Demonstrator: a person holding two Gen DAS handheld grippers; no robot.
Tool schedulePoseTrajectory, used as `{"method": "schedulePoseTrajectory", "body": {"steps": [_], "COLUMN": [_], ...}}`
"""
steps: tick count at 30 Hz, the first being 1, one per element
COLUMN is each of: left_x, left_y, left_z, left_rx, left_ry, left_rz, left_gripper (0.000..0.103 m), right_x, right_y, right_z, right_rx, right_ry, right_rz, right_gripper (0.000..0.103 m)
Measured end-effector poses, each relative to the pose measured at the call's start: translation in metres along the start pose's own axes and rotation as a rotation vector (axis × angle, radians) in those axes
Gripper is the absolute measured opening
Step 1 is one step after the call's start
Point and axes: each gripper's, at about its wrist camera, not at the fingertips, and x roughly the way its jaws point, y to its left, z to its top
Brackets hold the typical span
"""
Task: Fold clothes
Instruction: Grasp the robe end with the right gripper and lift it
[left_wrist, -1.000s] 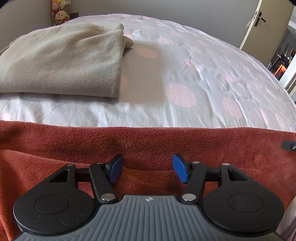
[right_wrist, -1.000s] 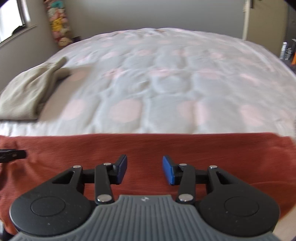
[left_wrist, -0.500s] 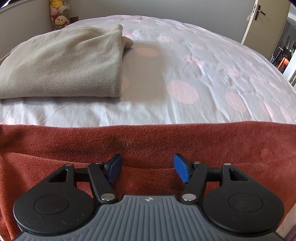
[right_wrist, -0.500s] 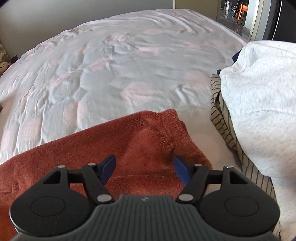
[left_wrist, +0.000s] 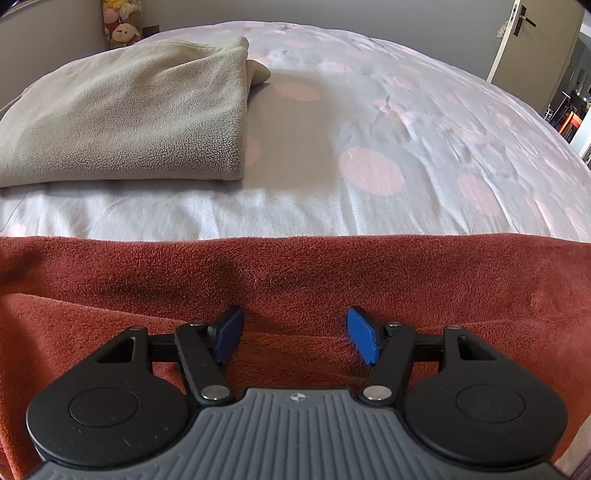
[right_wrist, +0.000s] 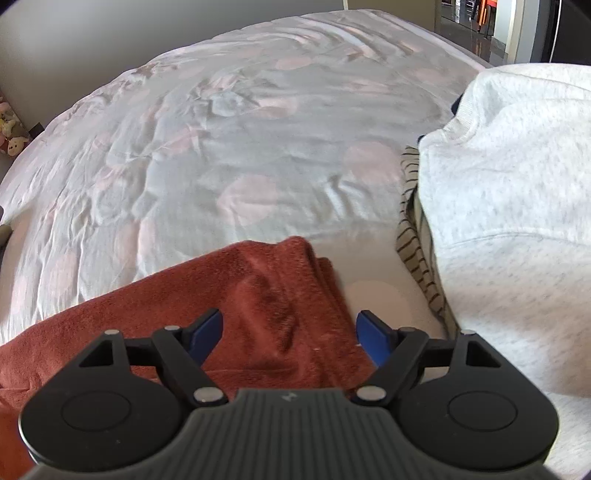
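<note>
Two grippers, both spread wide, nothing pinched. Left gripper (left_wrist: 293, 334): over the rust-red fleece garment (left_wrist: 295, 280) lying across the bed's (left_wrist: 369, 129) near edge. Right gripper (right_wrist: 290, 334): straddling that garment's folded end (right_wrist: 284, 295). Beige folded fleece (left_wrist: 122, 118): far left on bed. Grey sweatshirt (right_wrist: 517, 203): right, atop striped cloth (right_wrist: 417, 266).

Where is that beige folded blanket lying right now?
The beige folded blanket lies at the upper left of the left wrist view, on the spotted bedcover, beyond the rust-red towel.
</note>
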Motion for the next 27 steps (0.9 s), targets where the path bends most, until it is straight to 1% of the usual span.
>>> {"method": "schedulePoseTrajectory", "body": {"steps": [3, 6, 13, 15, 19, 20, 22, 23, 24, 25, 27], "left_x": [0.0, 0.001, 0.003, 0.004, 0.005, 0.005, 0.004, 0.003, 0.003, 0.003, 0.001], "left_y": [0.0, -0.002, -0.008, -0.01, -0.014, -0.014, -0.015, -0.015, -0.015, -0.014, -0.014], "left_z": [0.0, 0.0, -0.001, -0.001, -0.001, -0.001, -0.002, -0.003, -0.003, -0.004, -0.004], "left_rx": [-0.01, -0.004, 0.014, 0.019, 0.029, 0.032, 0.035, 0.035, 0.034, 0.033, 0.031], "left_ry": [-0.003, -0.004, -0.005, -0.005, -0.006, -0.007, -0.009, -0.01, -0.01, -0.011, -0.012], "left_rz": [0.002, 0.013, 0.042, 0.05, 0.066, 0.07, 0.073, 0.073, 0.072, 0.071, 0.071], "left_gripper": [0.061, 0.061, 0.061, 0.061, 0.062, 0.062, 0.062, 0.062, 0.062, 0.062, 0.062], "right_x": [0.007, 0.018, 0.051, 0.056, 0.057, 0.057, 0.056, 0.055, 0.053, 0.051, 0.042], "right_y": [-0.022, -0.042, -0.06, -0.061, -0.052, -0.049, -0.046, -0.046, -0.046, -0.045, -0.043], "right_z": [0.003, 0.001, -0.01, -0.013, -0.015, -0.016, -0.018, -0.019, -0.02, -0.021, -0.021], "right_rx": [0.054, 0.121, 0.19, 0.18, 0.099, 0.08, 0.075, 0.089, 0.103, 0.111, 0.124], "right_ry": [0.016, 0.041, 0.125, 0.132, 0.16, 0.163, 0.163, 0.165, 0.165, 0.16, 0.135], "right_rz": [0.011, 0.043, 0.113, 0.122, 0.121, 0.118, 0.131, 0.149, 0.16, 0.159, 0.168], "right_gripper": [0.081, 0.081, 0.077, 0.076, 0.074, 0.07, 0.059, 0.044, 0.039, 0.037, 0.03]}}
